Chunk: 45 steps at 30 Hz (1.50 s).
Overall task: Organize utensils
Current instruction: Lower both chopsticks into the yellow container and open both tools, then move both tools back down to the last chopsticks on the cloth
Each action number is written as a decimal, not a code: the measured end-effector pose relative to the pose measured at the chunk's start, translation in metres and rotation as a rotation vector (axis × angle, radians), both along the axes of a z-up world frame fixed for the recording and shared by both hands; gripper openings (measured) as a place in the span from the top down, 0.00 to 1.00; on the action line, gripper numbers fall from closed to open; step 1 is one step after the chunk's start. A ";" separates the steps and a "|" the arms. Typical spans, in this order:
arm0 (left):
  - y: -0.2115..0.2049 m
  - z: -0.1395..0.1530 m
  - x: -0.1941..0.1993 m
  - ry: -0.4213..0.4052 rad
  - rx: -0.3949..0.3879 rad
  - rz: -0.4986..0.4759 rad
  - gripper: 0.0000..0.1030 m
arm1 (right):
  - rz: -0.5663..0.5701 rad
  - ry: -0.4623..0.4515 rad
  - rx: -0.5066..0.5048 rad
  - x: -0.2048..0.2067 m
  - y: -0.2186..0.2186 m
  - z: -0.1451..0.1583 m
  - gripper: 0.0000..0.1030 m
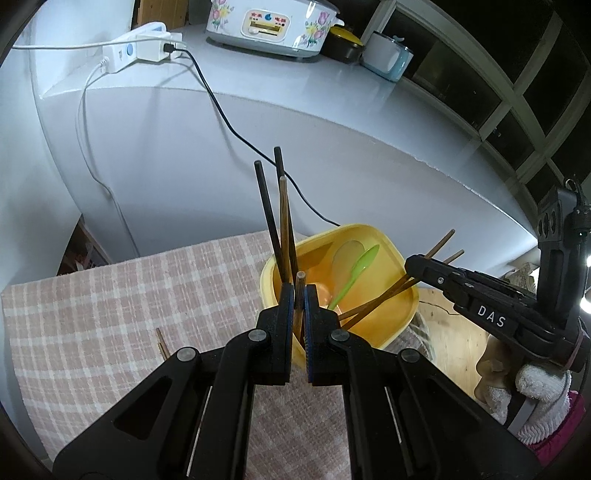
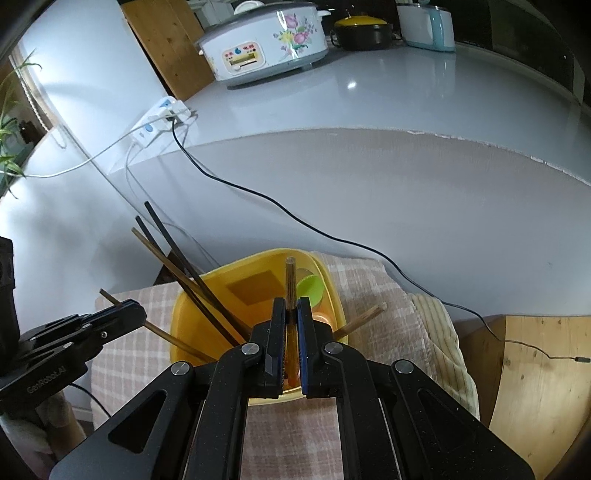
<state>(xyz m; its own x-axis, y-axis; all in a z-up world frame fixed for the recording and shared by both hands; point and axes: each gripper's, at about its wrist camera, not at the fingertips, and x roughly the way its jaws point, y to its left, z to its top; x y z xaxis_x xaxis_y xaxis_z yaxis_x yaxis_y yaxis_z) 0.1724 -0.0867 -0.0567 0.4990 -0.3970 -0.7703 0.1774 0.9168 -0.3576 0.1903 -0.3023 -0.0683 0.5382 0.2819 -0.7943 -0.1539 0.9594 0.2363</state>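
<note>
A yellow bin (image 1: 391,251) (image 2: 192,295) stands on a pink checked cloth (image 1: 110,295) (image 2: 369,295). In it lie a green spoon (image 1: 356,275) (image 2: 310,290) and several dark chopsticks (image 1: 267,214) (image 2: 166,240) that lean out over its rim. My left gripper (image 1: 299,290) (image 2: 131,308) is shut on a brown chopstick (image 1: 300,280) (image 2: 107,297) at the bin's near-left edge. My right gripper (image 2: 291,302) (image 1: 410,263) is shut on another brown chopstick (image 2: 290,273) (image 1: 439,243), its lower end inside the bin. One more brown stick (image 2: 364,318) rests across the right rim.
Two chopstick ends (image 1: 161,343) lie on the cloth left of my left gripper. A black cable (image 1: 221,114) (image 2: 295,218) runs down the white counter (image 1: 295,92) from a power strip (image 1: 136,51). A flowered electric pot (image 1: 269,26) stands behind. A wooden surface (image 2: 535,369) adjoins on the right.
</note>
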 end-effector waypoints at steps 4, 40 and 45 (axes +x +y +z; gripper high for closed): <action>0.001 -0.002 0.000 0.005 0.000 0.005 0.97 | -0.004 0.008 0.001 -0.001 -0.002 -0.002 0.95; 0.020 0.010 -0.030 0.023 0.001 0.058 0.68 | 0.006 -0.072 -0.030 -0.040 -0.001 0.024 0.69; 0.032 0.018 -0.039 0.012 -0.001 0.086 0.68 | 0.028 -0.099 -0.019 -0.053 0.004 0.032 0.69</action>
<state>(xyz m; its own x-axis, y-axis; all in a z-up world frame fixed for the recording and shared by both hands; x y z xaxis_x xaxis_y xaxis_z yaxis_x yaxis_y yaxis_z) 0.1337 -0.0545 -0.0391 0.5222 -0.3537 -0.7760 0.0942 0.9283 -0.3597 0.1375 -0.2979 -0.0358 0.6067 0.2831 -0.7428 -0.2021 0.9587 0.2004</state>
